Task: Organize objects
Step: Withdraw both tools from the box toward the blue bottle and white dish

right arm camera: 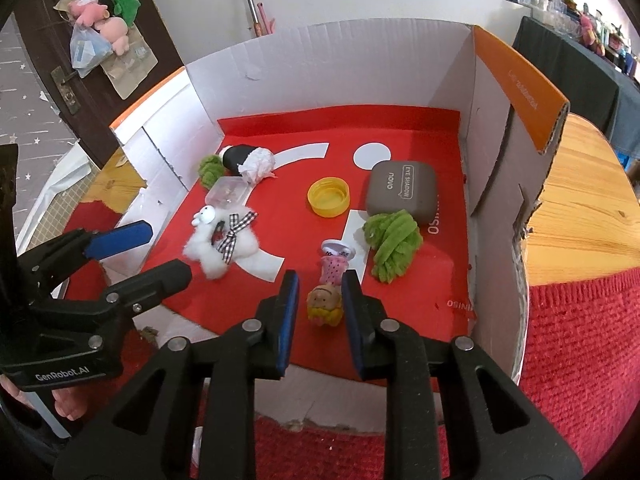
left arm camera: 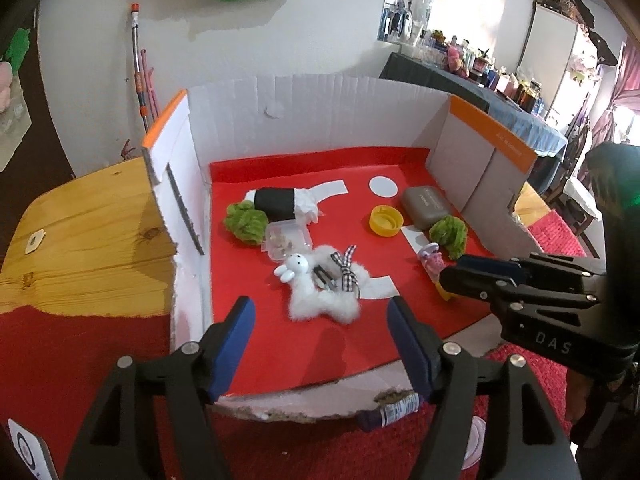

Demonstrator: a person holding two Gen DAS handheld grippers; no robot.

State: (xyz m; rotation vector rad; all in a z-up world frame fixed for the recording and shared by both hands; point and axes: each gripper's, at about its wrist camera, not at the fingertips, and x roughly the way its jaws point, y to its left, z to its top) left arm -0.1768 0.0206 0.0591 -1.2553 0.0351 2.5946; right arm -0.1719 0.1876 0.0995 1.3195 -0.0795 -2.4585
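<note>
A white fluffy bunny plush [left arm camera: 320, 300] [right arm camera: 224, 248] with a checked ribbon lies on the red floor of a cardboard box [left arm camera: 320, 112] [right arm camera: 360, 60]. My left gripper [left arm camera: 320, 308] [right arm camera: 170, 250] hangs open just in front of it with nothing between its fingers. A small doll [right arm camera: 324, 304] [left arm camera: 432, 260] with a yellow base lies on the red floor at the right. My right gripper [right arm camera: 320, 284] [left arm camera: 450, 272] straddles the doll's head with narrow jaws. A sliver of red shows beside the left pad, so the pads do not press.
Also in the box: two green fuzzy tufts [right arm camera: 394, 244] [right arm camera: 210, 170], a yellow cap [right arm camera: 329, 196], a grey eye-shadow case [right arm camera: 402, 192], a clear small box [right arm camera: 226, 192] and a black roll [right arm camera: 244, 158]. A wooden table [right arm camera: 580, 200] and red knitted cloth [right arm camera: 580, 340] surround the box.
</note>
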